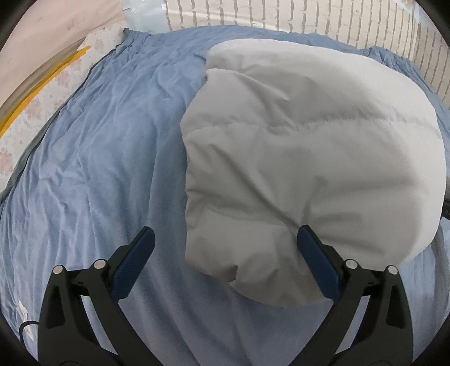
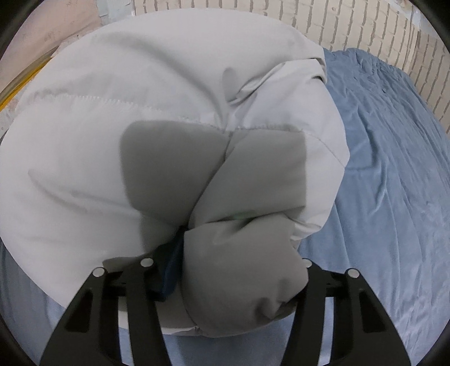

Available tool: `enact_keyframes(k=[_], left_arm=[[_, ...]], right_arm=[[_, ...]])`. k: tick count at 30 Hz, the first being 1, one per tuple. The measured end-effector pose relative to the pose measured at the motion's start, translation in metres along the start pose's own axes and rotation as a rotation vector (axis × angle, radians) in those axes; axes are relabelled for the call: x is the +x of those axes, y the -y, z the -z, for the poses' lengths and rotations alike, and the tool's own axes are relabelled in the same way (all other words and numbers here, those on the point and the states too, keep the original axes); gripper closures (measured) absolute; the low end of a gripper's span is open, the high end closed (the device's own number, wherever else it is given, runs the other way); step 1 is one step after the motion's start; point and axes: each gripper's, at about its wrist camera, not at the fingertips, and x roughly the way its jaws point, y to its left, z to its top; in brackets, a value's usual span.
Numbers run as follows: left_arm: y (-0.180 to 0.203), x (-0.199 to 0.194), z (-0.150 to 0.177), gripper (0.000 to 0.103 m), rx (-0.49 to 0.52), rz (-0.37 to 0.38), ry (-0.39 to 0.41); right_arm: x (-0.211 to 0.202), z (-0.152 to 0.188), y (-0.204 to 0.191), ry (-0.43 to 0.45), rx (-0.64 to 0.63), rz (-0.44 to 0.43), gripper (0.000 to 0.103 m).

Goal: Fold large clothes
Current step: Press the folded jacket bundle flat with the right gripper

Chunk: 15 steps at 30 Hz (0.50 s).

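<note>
A white puffer jacket [image 1: 309,140] lies bunched in a thick mound on the blue bed cover [image 1: 98,169]. My left gripper [image 1: 226,242] is open over its near corner. That corner sits between the wide-apart fingers, with the right finger [image 1: 312,247] against the fabric and the left finger [image 1: 140,253] over bare cover. In the right wrist view the jacket [image 2: 112,112] fills the left and centre. My right gripper [image 2: 239,245] is shut on a fat, shaded roll of it. The roll bulges out between the fingers and hides the right one; only the left blue pad [image 2: 171,270] shows.
A pale brick wall [image 1: 309,17] runs along the far side of the bed. Patterned floor with yellow strips [image 1: 42,93] lies beyond the bed's left edge. A dark cable [image 1: 25,326] loops at lower left. Wrinkled blue cover [image 2: 393,169] stretches right of the jacket.
</note>
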Motion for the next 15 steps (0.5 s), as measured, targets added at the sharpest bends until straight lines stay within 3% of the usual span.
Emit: enact_keyframes(k=[3,8,15], left_arm=[[-0.009,-0.003,-0.006,0.004,-0.039,0.020,0.033],[-0.018,0.015,-0.026,0.003,-0.100,0.040,0.017],[0.002,0.036,-0.014,0.003,-0.033,0.009,-0.018]], right_arm=[[-0.002,-0.001,-0.003,-0.008,-0.002,0.002,0.047],[0.003,-0.010,0.000,-0.015,0.001,0.002,0.047],[0.006,-0.015,0.002,-0.018,0.005,-0.005,0.045]])
